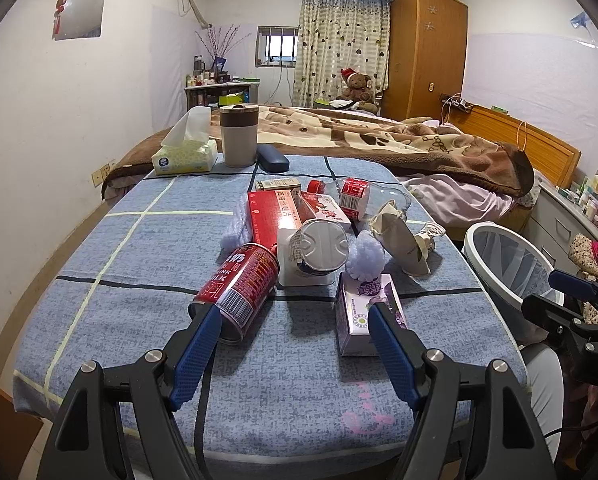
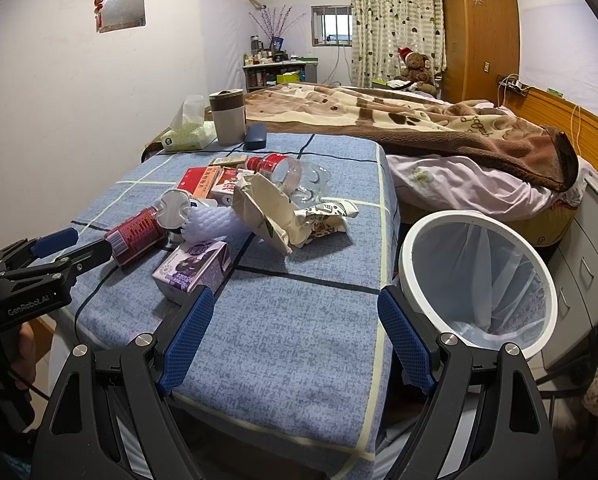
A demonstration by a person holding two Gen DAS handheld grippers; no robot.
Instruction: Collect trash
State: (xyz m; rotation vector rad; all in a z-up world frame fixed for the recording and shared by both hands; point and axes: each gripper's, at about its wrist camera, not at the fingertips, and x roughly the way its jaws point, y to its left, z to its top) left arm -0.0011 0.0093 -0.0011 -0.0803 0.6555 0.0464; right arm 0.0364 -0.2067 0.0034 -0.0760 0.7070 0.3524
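Observation:
Trash lies in a pile on the blue checked table (image 1: pixel 139 312): a red milk can (image 1: pixel 239 288) on its side, a purple carton (image 1: pixel 363 312), a white cup (image 1: pixel 319 250), red boxes (image 1: pixel 273 216), a crushed paper bag (image 1: pixel 399 236) and a clear plastic bottle (image 2: pixel 295 174). My left gripper (image 1: pixel 295 312) is open and empty, its tips between the can and the purple carton (image 2: pixel 195 266). My right gripper (image 2: pixel 295 300) is open and empty over the table's near right part, beside the white trash bin (image 2: pixel 479 276) with a clear liner.
A tissue box (image 1: pixel 187 152), a grey lidded cup (image 1: pixel 239 136) and a dark case (image 1: pixel 273 158) stand at the table's far edge. A bed with a brown blanket (image 1: pixel 399 136) lies behind. A drawer unit (image 2: pixel 591 248) stands right of the bin.

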